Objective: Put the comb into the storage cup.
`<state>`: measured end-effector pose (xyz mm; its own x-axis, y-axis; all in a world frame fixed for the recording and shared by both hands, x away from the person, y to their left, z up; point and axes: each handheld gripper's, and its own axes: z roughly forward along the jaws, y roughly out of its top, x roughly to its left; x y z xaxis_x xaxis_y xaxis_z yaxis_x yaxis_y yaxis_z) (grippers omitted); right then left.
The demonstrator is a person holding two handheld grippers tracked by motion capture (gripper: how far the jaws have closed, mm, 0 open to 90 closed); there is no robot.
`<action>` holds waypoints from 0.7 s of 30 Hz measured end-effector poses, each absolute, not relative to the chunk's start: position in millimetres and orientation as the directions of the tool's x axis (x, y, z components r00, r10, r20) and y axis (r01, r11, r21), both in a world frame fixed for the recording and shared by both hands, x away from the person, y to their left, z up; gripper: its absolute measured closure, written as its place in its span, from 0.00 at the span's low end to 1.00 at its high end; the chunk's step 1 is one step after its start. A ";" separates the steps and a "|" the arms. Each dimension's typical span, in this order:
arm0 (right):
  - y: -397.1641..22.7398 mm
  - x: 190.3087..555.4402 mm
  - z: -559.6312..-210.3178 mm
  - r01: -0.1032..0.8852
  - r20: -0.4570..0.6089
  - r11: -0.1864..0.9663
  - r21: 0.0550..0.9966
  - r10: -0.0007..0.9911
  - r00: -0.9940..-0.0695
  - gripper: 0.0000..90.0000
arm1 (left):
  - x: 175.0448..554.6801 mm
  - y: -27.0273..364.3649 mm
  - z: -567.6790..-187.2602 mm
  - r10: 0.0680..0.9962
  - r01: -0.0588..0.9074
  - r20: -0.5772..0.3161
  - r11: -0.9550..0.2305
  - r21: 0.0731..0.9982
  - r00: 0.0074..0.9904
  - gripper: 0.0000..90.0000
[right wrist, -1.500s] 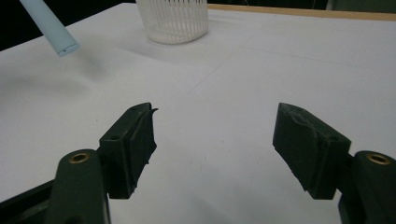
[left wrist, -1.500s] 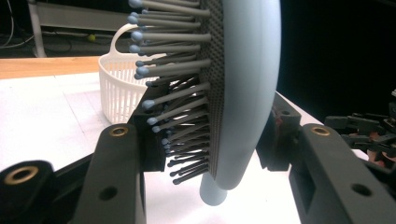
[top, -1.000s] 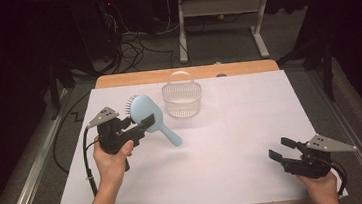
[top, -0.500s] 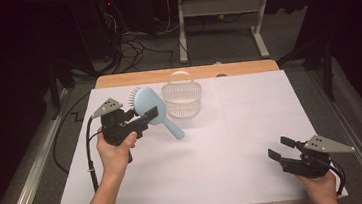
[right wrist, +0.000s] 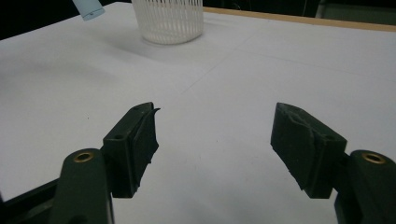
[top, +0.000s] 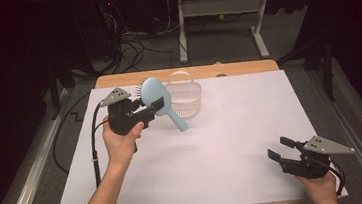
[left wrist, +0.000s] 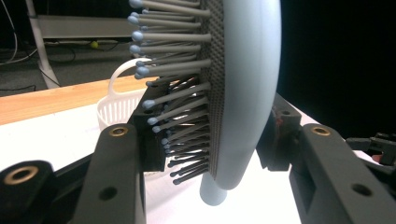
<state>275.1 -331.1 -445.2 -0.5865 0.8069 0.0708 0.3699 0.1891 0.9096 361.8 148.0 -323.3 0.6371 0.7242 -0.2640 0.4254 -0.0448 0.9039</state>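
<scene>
Pale-blue plastic marked the hairbrush (top: 157,98) in the high view, where the left claw (top: 155,107) was clenched on its oval head and carried it clear of the white-covered counter (top: 215,164), just beside the white basket (top: 185,100) on that basket's left; the handle slanted down toward the basket's near side and the bristles faced away from it, which I judged a carrying pose suited to tipping the brush in handle first. The basket itself looked empty, its loop handle upright. Well away from the basket, at the counter's near right corner, the right claw (top: 280,148) lay low in the person's hand with its jaws released and nothing between them, seemingly parked out of the way. In the left gripper view the hairbrush (left wrist: 243,84) stood upright between the two black jaws, one pressed into the grey bristles and the other against the smooth back, so the grip crossed the thickness of the head; the basket (left wrist: 116,107) showed behind the bristles, close by. In the right gripper view the right claw (right wrist: 212,140) stood wide over bare white counter (right wrist: 224,84), the basket (right wrist: 168,21) sat far ahead of it with no contents visible through its slatted wall, and the hairbrush's handle tip (right wrist: 88,8) hung just left of the basket.
</scene>
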 end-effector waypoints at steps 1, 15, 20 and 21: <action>-331.4 274.8 -445.0 0.369 0.070 0.189 0.910 0.807 -0.586 0.36 | 363.4 146.9 -323.0 0.724 0.427 -0.265 -0.045 0.903 0.637 0.59; -333.4 275.7 -445.5 0.378 0.086 0.175 0.909 0.809 -0.581 0.36 | 379.0 135.8 -313.6 0.724 0.441 -0.263 -0.064 0.895 0.638 0.59; -334.1 275.6 -445.3 0.376 0.092 0.169 0.911 0.807 -0.584 0.35 | 383.5 132.1 -306.5 0.725 0.431 -0.251 -0.071 0.899 0.642 0.59; -334.1 275.6 -445.3 0.376 0.092 0.169 0.911 0.807 -0.584 0.35 | 383.5 132.1 -306.5 0.725 0.431 -0.251 -0.071 0.899 0.642 0.59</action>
